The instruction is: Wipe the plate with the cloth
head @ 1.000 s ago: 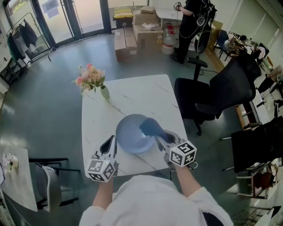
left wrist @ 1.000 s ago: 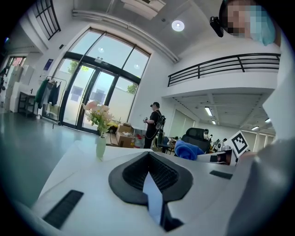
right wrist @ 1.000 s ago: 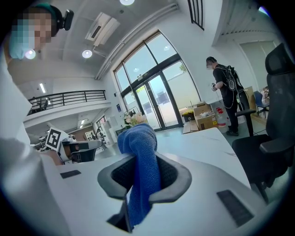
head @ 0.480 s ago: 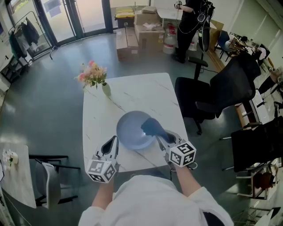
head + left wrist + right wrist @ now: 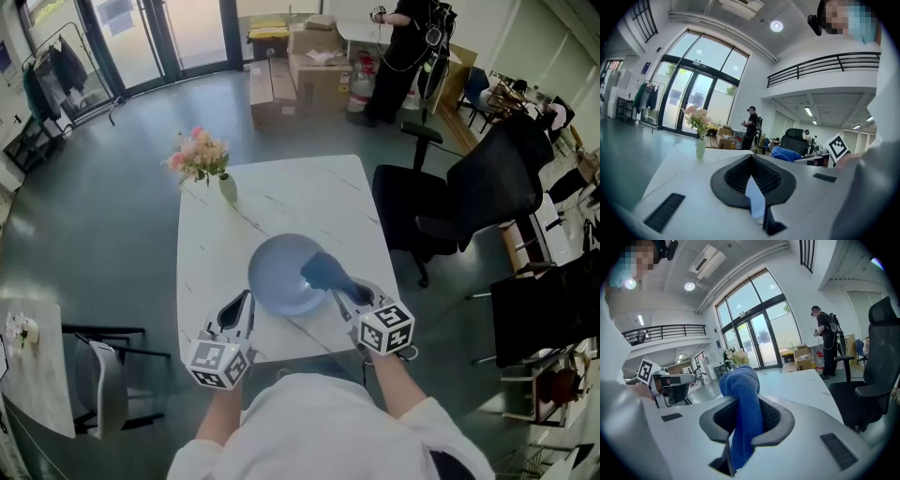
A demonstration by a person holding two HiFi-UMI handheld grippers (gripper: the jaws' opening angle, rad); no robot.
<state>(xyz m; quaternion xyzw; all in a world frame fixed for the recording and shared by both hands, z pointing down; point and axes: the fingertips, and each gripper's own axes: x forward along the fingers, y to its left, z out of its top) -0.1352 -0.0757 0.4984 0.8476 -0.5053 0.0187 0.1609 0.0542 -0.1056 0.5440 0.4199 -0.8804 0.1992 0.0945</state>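
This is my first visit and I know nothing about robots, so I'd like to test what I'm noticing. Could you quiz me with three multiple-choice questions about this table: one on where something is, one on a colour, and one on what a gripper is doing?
1. Where does the pale green vase of pink flowers stand?
A. on the floor
B. at the far left corner of the white marble-look table
C. on a chair

2. What colour is the round plate?
A. red
B. blue
C. green

3. What is the right gripper doing?
A. standing open and empty
B. holding the vase
C. clamped on the blue terry cloth

Answers:
1 B: the head view shows the vase on that corner.
2 B: the plate is plainly pale blue.
3 C: in the right gripper view the cloth is pinched between the jaws.
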